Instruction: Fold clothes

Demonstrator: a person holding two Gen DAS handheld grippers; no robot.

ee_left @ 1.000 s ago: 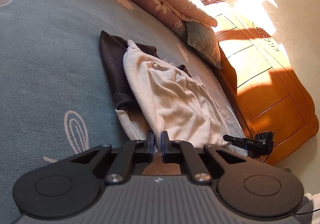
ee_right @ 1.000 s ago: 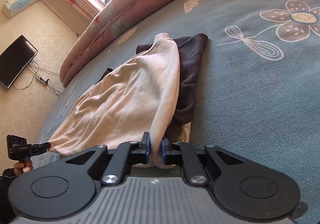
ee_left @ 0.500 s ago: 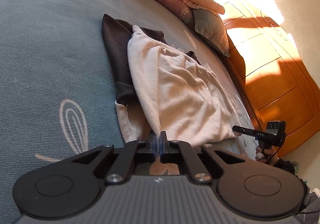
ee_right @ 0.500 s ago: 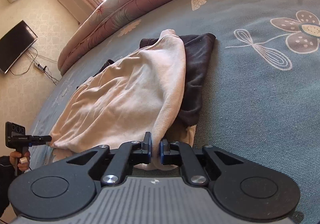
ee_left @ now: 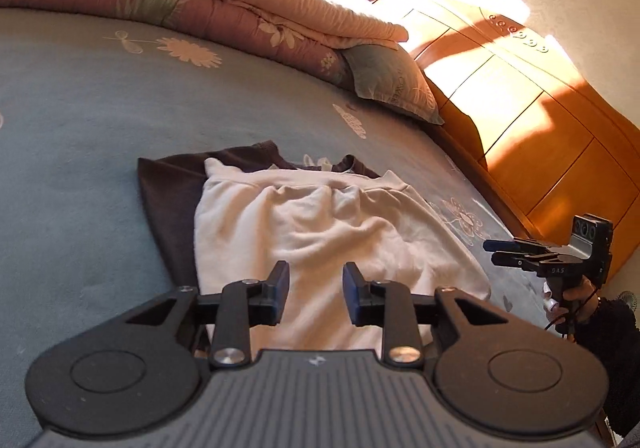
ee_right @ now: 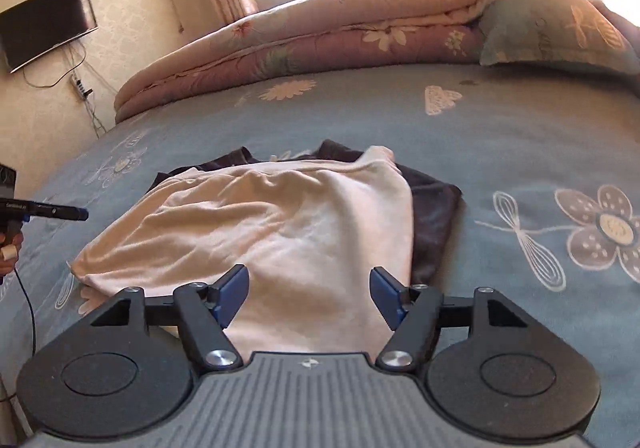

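Two tools opening, nothing between pads: left tool (ee_left: 313, 298) narrower, right tool (ee_right: 309, 298) wide. Cream top (ee_left: 320, 240) lies folded on bed (ee_left: 80, 168), over dark garment (ee_left: 172, 200). Fold step looks finished; next needs fresh edge grip.

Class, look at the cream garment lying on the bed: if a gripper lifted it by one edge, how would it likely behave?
The cream garment would probably sag and drape, since its surface already lies in soft wrinkles. It looks light, lying thin on the dark garment. Pushed, it would likely bunch up rather than slide as a whole.
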